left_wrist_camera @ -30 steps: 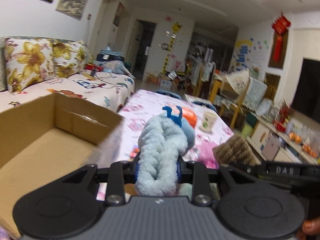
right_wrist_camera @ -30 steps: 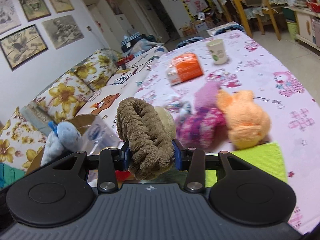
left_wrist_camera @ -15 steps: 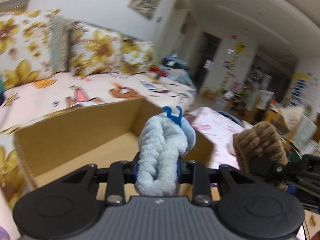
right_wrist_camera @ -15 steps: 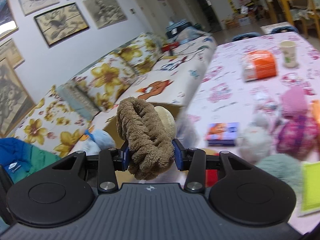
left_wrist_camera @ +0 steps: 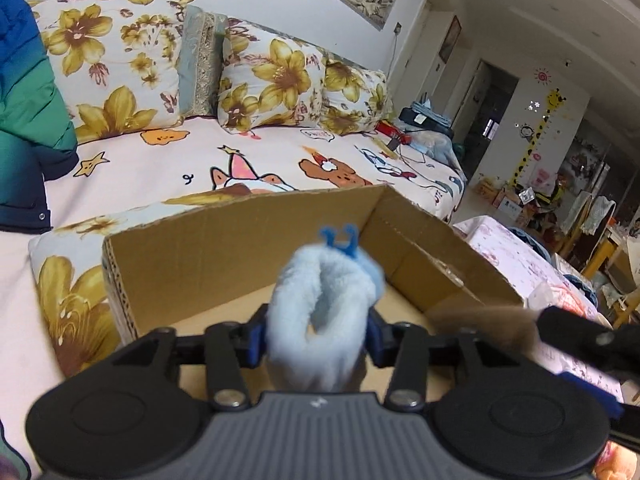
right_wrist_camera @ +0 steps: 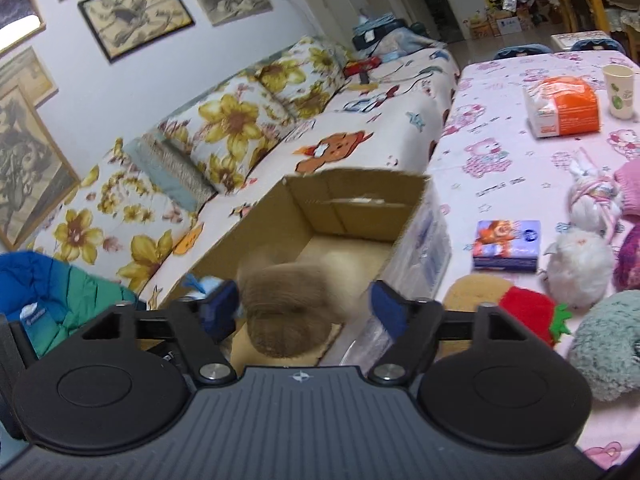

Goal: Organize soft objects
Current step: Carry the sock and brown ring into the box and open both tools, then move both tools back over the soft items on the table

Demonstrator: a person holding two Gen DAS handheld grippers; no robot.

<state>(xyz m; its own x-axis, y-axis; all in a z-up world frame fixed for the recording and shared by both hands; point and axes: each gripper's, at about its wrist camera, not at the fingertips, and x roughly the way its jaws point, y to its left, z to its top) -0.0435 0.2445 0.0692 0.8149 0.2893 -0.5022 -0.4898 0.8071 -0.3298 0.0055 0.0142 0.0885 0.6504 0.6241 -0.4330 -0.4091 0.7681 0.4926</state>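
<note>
Both tools now hang over the cardboard box (right_wrist_camera: 352, 204); your right tool (right_wrist_camera: 300, 306) has just sprung wide, brown plush (right_wrist_camera: 288, 312) loose between its pads, while your left tool (left_wrist_camera: 316, 330), jaws just easing apart, flanks the blue plush (left_wrist_camera: 320, 320).

Light blue plush toy (left_wrist_camera: 320, 312) with darker blue antennae; brown plush toy (right_wrist_camera: 288, 312); plain tan cardboard box (left_wrist_camera: 224, 256); cushions (left_wrist_camera: 276, 80) white with yellow flowers; tablecloth (right_wrist_camera: 508, 136) pink with cartoon prints; orange-and-white package (right_wrist_camera: 564, 108).

Box (right_wrist_camera: 360, 208) between sofa (right_wrist_camera: 360, 128), table (right_wrist_camera: 500, 152)
</note>
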